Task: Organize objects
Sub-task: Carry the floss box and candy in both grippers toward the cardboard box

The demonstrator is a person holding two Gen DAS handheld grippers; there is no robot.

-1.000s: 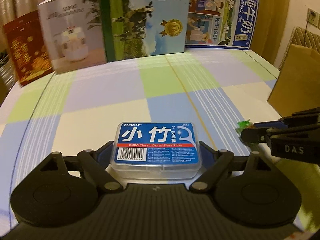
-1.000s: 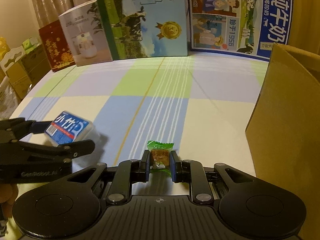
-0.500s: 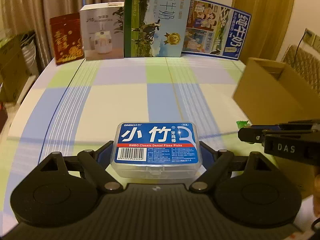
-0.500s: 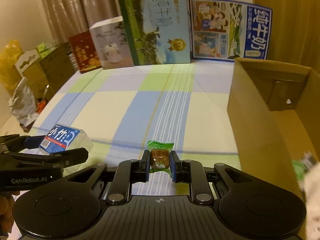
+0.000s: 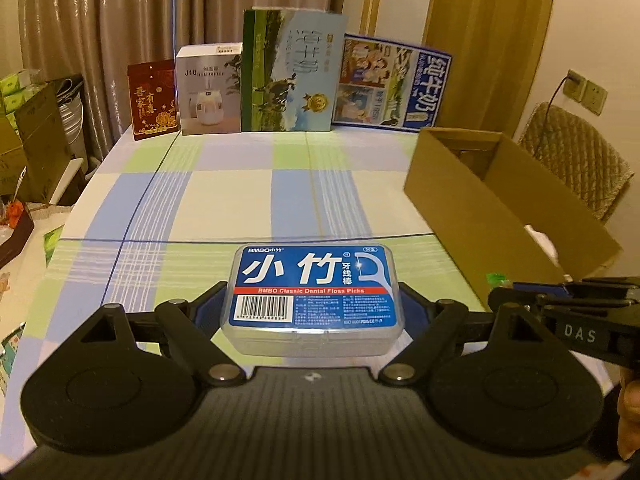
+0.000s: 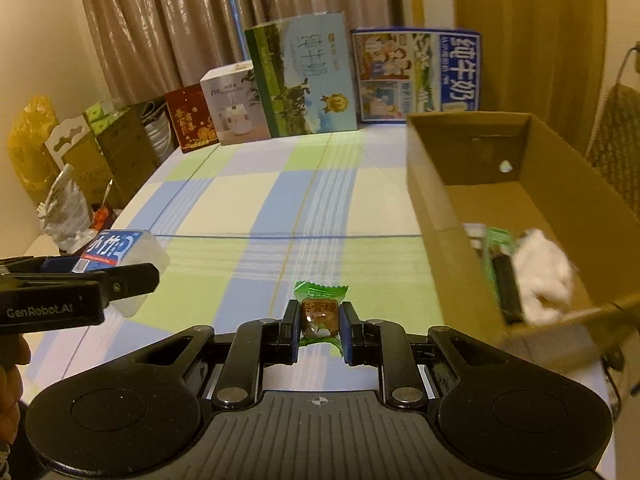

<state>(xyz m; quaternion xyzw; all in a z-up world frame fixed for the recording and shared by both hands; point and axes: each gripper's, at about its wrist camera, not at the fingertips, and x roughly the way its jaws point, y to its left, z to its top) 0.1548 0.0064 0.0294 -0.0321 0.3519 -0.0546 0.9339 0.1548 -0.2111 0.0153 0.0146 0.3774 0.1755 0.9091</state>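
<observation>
The left gripper (image 5: pixel 314 304) clamps a clear plastic floss-pick box with a blue label (image 5: pixel 314 300); the right gripper (image 6: pixel 319 330) pinches a green-wrapped candy (image 6: pixel 320 312). Both hang above the checked desk (image 6: pixel 240 216). Carry each toward the open brown cardboard box (image 6: pixel 440 208) at two o'clock, clearing its near wall before releasing.

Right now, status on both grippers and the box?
Left gripper shut on clear plastic floss-pick case. Right gripper shut on green-wrapped candy. Open brown cardboard box at right, partly filled; path clear.
</observation>
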